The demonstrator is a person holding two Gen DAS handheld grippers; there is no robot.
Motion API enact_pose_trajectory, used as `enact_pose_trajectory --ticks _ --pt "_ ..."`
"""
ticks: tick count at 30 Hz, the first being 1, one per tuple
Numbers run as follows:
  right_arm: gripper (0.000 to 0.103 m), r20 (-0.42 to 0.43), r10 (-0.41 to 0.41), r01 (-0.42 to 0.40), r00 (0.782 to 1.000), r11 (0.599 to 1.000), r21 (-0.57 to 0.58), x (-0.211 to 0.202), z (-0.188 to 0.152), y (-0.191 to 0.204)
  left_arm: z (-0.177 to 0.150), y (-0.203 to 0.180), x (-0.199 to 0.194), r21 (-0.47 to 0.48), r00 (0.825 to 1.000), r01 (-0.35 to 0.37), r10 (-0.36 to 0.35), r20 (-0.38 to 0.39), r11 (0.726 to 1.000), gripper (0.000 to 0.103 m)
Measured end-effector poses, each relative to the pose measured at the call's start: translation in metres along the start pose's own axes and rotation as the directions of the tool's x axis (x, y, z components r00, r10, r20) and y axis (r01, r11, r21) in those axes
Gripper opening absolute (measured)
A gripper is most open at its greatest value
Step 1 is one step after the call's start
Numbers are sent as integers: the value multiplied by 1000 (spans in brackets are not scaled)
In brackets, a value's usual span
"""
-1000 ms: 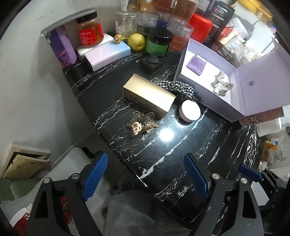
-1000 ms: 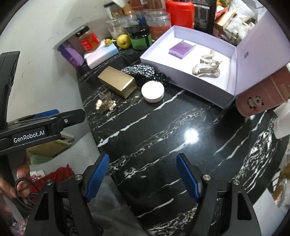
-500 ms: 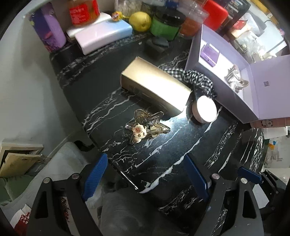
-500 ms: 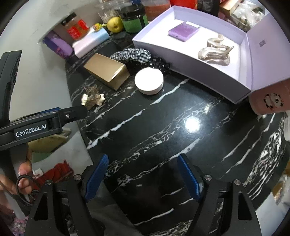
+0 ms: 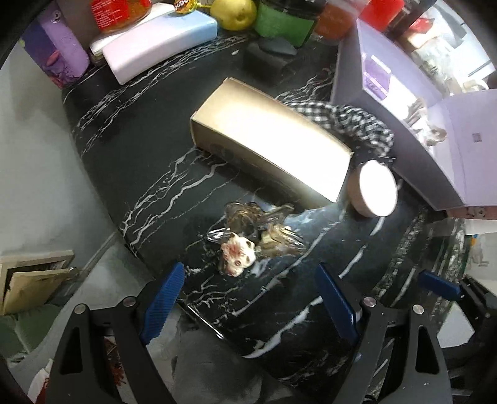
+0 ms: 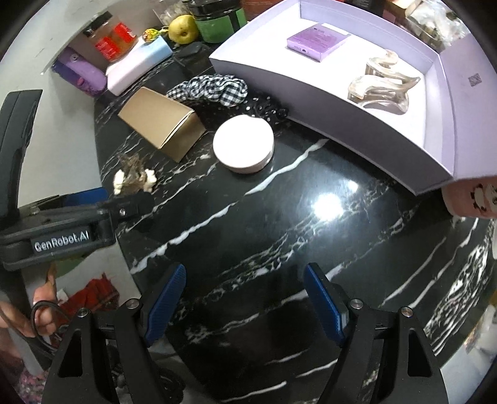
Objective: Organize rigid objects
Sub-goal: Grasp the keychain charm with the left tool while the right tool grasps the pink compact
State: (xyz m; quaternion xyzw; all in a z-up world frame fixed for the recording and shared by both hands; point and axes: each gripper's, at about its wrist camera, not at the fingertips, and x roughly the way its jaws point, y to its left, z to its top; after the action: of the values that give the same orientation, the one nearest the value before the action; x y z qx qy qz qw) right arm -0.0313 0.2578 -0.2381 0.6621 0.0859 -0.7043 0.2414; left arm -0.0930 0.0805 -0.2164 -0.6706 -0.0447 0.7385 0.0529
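A brown hair claw clip with a small white figure [image 5: 248,239] lies on the black marble table [image 5: 149,155], just ahead of my open, empty left gripper [image 5: 248,295]. Behind it lie a gold box [image 5: 267,140] and a round white compact [image 5: 376,189]. In the right wrist view the clip [image 6: 133,177], gold box [image 6: 161,127] and compact [image 6: 243,143] sit left of the open lilac box [image 6: 326,102], which holds a purple card box [image 6: 316,39] and clear hair claws [image 6: 382,84]. My right gripper [image 6: 243,301] is open and empty, over bare table.
A checked scrunchie [image 6: 214,87] lies against the lilac box. Jars, a yellow pear [image 6: 183,28], a pastel case [image 6: 136,65] and a purple pouch [image 6: 80,74] crowd the back edge. A pink cup [image 6: 472,195] stands at the right. The table's left edge drops to the floor.
My left gripper has moved forward and down toward the hair clip, which now sits just ahead of its fingers. My right gripper has moved closer to the compact and lilac box.
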Motion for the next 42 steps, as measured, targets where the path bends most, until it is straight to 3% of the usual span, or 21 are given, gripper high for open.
enact_pose_trajectory --ticks 9,14,15,16,18,20,21,27,42 --pt "79 -2 -10 10 1000 1000 -10 9 19 -6 1 -6 5 35 999 -21 20 24 999 86" --pt "79 3 -10 10 1000 1000 1 12 28 -11 0 -18 5 140 996 -70 63 58 988 79" --pt "79 3 -10 10 1000 1000 4 15 31 -10 0 -21 4 166 997 -58 49 54 985 72" --pt "79 1 -11 11 1000 1000 8 16 32 -10 0 -23 2 182 998 -52 43 56 982 58" --pt "79 0 -11 11 1000 1000 15 17 34 -11 -1 -26 0 207 998 -49 39 52 977 47" --pt "79 -1 -7 7 1000 1000 21 19 34 -12 -4 -28 -2 238 998 -35 22 55 971 47" --pt "79 -1 -5 5 1000 1000 24 19 35 -12 -4 -29 -2 243 998 -41 28 59 969 37" --pt "79 18 15 -15 1000 999 35 21 41 -11 0 -20 -5 186 1000 14 -18 23 983 32" --pt "79 64 -8 6 998 1000 30 35 69 -14 -3 -23 -22 162 997 60 -67 43 985 32"
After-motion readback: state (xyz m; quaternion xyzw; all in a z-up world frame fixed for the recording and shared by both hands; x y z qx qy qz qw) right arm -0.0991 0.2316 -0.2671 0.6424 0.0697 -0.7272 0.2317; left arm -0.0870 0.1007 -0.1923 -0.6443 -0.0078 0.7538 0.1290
